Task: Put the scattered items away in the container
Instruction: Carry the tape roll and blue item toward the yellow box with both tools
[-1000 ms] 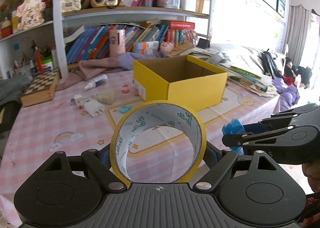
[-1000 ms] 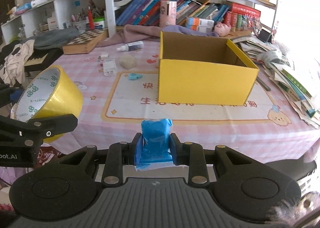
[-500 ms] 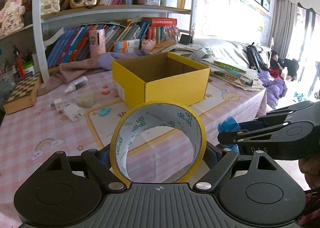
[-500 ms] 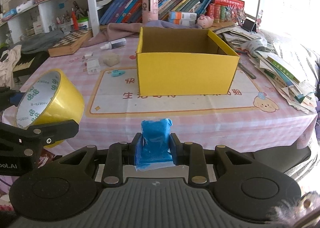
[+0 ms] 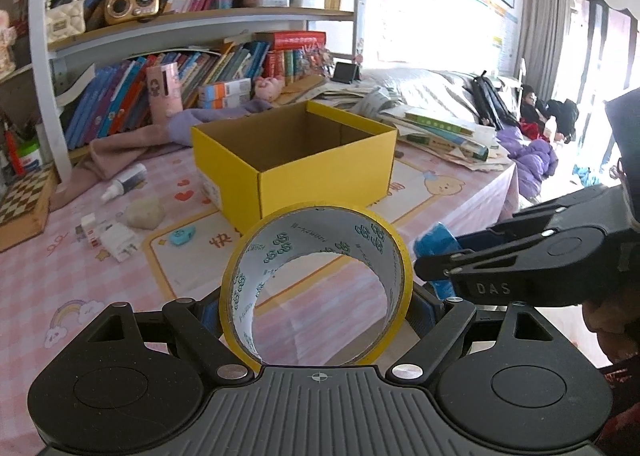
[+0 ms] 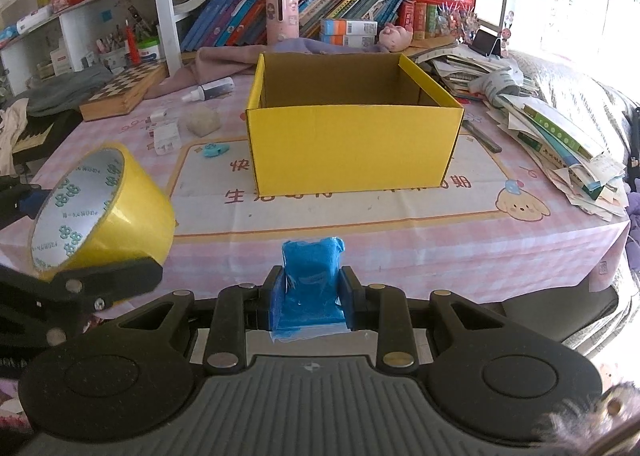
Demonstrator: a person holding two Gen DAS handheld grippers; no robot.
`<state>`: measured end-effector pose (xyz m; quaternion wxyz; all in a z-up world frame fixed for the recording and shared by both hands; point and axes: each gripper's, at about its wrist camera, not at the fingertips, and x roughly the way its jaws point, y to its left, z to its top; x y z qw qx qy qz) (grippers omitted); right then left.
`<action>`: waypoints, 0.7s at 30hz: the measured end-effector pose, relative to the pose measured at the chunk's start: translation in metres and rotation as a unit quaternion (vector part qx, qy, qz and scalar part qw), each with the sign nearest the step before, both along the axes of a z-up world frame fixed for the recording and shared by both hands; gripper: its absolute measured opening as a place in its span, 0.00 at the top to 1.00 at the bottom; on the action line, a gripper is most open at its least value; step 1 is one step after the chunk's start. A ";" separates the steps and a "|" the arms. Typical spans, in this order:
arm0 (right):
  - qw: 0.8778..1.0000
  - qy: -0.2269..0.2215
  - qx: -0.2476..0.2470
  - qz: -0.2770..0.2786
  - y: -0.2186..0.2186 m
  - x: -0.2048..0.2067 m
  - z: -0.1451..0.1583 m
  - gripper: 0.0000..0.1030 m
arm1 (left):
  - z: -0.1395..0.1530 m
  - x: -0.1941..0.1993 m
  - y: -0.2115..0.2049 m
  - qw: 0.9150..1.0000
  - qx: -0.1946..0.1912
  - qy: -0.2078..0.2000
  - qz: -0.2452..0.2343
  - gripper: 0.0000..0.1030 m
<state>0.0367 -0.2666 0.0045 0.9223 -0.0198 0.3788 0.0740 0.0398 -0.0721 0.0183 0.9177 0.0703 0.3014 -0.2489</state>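
1. While the left gripper (image 5: 316, 308) sat at the bottom centre of the left wrist view, its jaws were clamped on a wide roll of yellow adhesive tape with a printed white inner face (image 5: 316, 288), the roll standing on edge with its hole facing the camera.
2. At the lower right of that same view the right gripper (image 5: 434, 268) reached in from the side, and a blue lump showed at its tip.
3. In the right wrist view the right gripper (image 6: 312, 292) held the bottom centre, its jaws clenched tight on a small crumpled blue foil packet (image 6: 312, 280) that stuck up between the fingers.
4. At the lower left of that view the tape roll (image 6: 104, 212) appeared again, held by the black left gripper and hanging off the near edge of the table.
5. Beyond both grippers, at the centre of each view, an open yellow cardboard box with a brown inside (image 6: 352, 144) stood on the pink checked tablecloth (image 6: 400, 248); what could be seen of its inside looked empty.
6. Left of the box lay a small turquoise clip (image 6: 214, 150), a white plug adapter (image 6: 166, 138), a beige stone-like lump (image 6: 204, 120) and a small white dropper bottle with a dark body (image 6: 208, 90).
7. A wooden chessboard case (image 6: 124, 90) lay at the upper left, and stacked papers and books (image 6: 560, 136) crowded the right edge.
8. Shelves of books (image 6: 320, 12) filled the top of the frame.
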 end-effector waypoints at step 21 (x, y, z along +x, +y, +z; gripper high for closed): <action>1.000 -0.017 0.002 0.004 -0.010 0.048 0.004 0.74 | 0.010 0.038 -0.016 0.999 0.006 -0.038 -0.014 0.16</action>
